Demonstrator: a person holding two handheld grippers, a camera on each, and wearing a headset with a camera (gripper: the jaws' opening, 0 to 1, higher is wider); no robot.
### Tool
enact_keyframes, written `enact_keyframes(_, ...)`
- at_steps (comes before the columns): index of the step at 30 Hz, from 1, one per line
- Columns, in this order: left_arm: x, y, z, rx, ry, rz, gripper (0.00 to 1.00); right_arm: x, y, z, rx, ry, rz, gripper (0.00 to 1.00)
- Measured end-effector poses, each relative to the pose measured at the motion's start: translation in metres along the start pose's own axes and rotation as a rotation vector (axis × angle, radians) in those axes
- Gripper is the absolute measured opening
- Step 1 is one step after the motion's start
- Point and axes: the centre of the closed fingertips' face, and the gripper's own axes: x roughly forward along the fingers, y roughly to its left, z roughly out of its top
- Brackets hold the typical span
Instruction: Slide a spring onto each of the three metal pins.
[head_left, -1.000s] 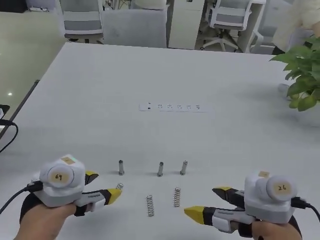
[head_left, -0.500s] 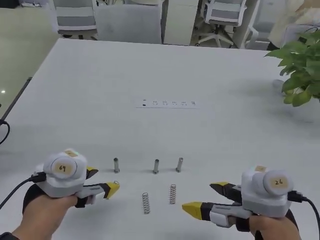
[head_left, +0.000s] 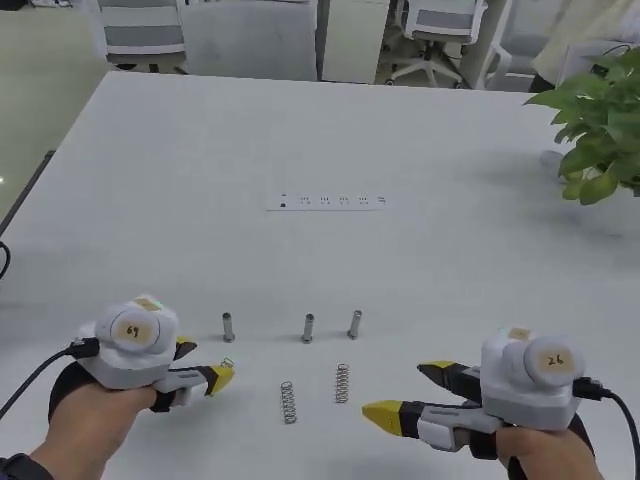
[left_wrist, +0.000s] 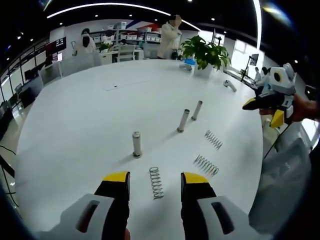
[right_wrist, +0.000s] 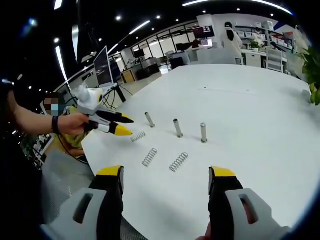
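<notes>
Three short metal pins stand upright in a row on the white table: left pin, middle pin, right pin. Three springs lie flat in front of them. One spring lies just ahead of my open left gripper, between its yellow tips. The other two springs lie further right. My right gripper hovers open at the near right, holding nothing, with the springs ahead of it.
A white power strip is set flat in the table's middle. A green plant stands at the far right edge. Office chairs line the far side. The near table edge runs close below both grippers.
The head camera has shifted, so everything sits slightly up and left. My left gripper has edged a little closer to the nearest spring. Both stay open; pins and springs have not moved.
</notes>
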Motion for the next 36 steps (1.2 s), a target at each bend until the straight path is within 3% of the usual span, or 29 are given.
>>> enact_keyframes(25,0.017,-0.003,-0.032,0.020,0.142,-0.005,0.19,-0.001,-0.004,-0.005,0.016,0.005,-0.004,0.68)
enact_keyframes(36,0.018,-0.005,-0.039,0.020,0.170,-0.006,0.13,0.000,-0.004,-0.004,0.018,0.004,-0.003,0.68)
